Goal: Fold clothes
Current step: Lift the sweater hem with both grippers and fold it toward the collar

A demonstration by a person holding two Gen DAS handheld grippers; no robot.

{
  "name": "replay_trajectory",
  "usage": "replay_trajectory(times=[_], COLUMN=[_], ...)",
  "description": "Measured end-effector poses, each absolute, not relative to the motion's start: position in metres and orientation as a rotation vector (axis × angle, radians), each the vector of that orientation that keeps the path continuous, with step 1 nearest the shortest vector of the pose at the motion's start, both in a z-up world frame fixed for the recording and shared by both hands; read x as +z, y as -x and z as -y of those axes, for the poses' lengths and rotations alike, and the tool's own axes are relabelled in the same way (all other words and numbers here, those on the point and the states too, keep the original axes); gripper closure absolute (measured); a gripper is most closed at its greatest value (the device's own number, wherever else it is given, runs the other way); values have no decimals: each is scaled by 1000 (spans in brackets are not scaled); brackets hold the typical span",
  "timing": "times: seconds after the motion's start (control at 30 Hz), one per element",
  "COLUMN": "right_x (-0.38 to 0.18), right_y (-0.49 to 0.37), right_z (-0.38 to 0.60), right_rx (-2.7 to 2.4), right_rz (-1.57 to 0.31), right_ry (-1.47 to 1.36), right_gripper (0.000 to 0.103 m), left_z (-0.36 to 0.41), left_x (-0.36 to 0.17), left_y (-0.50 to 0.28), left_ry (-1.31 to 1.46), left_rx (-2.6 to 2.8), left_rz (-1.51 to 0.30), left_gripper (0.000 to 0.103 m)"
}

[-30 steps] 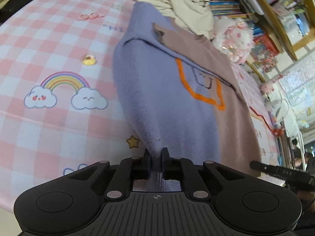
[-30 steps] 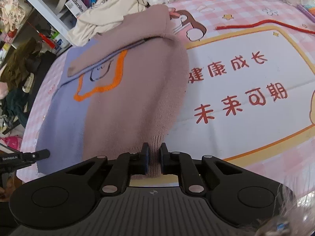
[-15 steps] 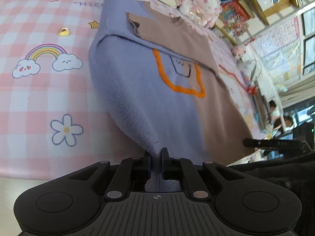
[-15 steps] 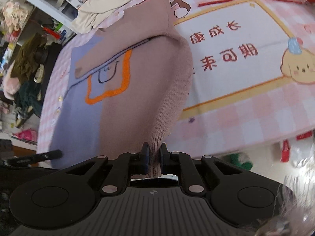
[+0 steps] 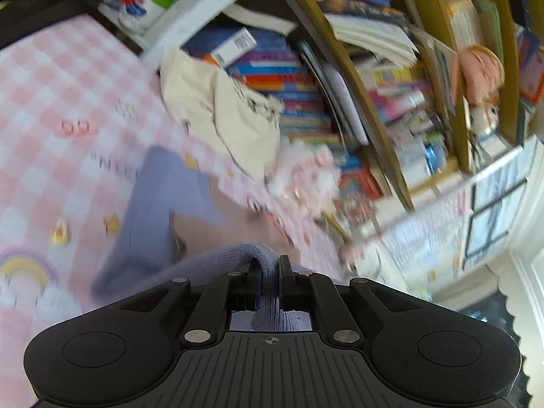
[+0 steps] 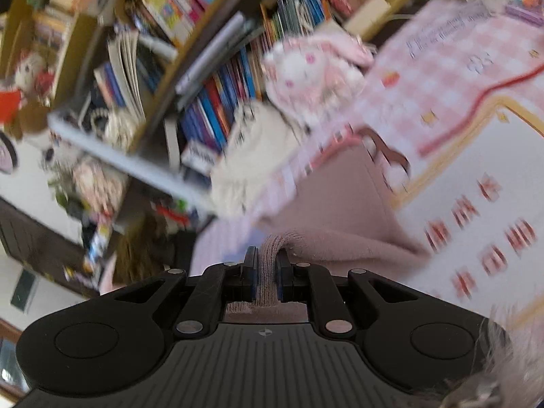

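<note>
A two-tone sweater lies on the pink checked cloth, lavender on one half (image 5: pixel 153 210) and dusty pink on the other (image 6: pixel 343 204). My left gripper (image 5: pixel 270 265) is shut on the lavender hem, which bends over just ahead of the jaws. My right gripper (image 6: pixel 267 256) is shut on the pink ribbed hem, which also bends forward over the sweater's body. Both views are blurred by motion. The orange front motif is hidden.
A cream garment (image 5: pixel 224 108) and a pink plush toy (image 6: pixel 306 71) lie at the cloth's far edge against a crowded bookshelf (image 5: pixel 357 68). The checked cloth (image 5: pixel 51 108) shows a rainbow print on the left and red characters (image 6: pixel 476 224) on the right.
Both grippers have swung forward and up toward the bookshelf, carrying the hem over the sweater's body. The view went from looking down the flat sweater to facing the shelf.
</note>
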State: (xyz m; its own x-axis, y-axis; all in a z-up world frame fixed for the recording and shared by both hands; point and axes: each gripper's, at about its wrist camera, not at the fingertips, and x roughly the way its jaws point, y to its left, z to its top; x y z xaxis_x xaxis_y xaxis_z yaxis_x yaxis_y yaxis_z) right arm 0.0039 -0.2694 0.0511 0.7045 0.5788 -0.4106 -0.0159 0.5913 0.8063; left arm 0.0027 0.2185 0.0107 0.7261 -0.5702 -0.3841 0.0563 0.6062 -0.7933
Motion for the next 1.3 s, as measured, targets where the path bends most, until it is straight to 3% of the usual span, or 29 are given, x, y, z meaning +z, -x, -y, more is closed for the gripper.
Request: replay_trajectory(times=[0.43,0.53,0.6,0.67,0.73,0.8,0.83,1.13,1.17,1.23,1.27,1.3], right_x=[11,0,-8,-11,-8,-4,-4,-26,-30,-33,-32,-30], right_y=[-116,-135,-146,-150,-147,-144,-143,-143,-146,-150,-151,-150], right_z=[245,238,235,233,235,237,236,198,197,196,198,203], right_rx=[223,195,163,122,113,106,117,167,162,156,155,147], right_rz=[-762,-798,-836,-828,-800,-769,-768,-809,-819,-834,-839,-832], right_ry=[-820,-780,-742,-682,-607,-531,-480,-50,-42,-51,-70,-109], right_gripper=[93,92,84,60,59,59,59,61,72,94,95,95], left_z=[-201,-200,-204,-212,-220,-225,-225,-159,-150,-142,-144,-156], left_x=[-19,-30,-40,-45,-36,-21,-14,-19,-25,-34,-36,-36], left_y=[-114,-130,-140,-145,-138,-124,-116,-93,-95,-100,-103,-107], left_ry=[702,672,705,737,710,624,557,-52,-126,-227,-226,-135], left_rx=[-266,-223,-204,-196,-175,-144,-118,-200,-189,-148,-132,-126], left_rz=[-853,-901,-950,-962,-905,-819,-779,-712,-717,-723,-733,-754], left_gripper=[95,89,83,79,65,31,30,30,30,59,87,89])
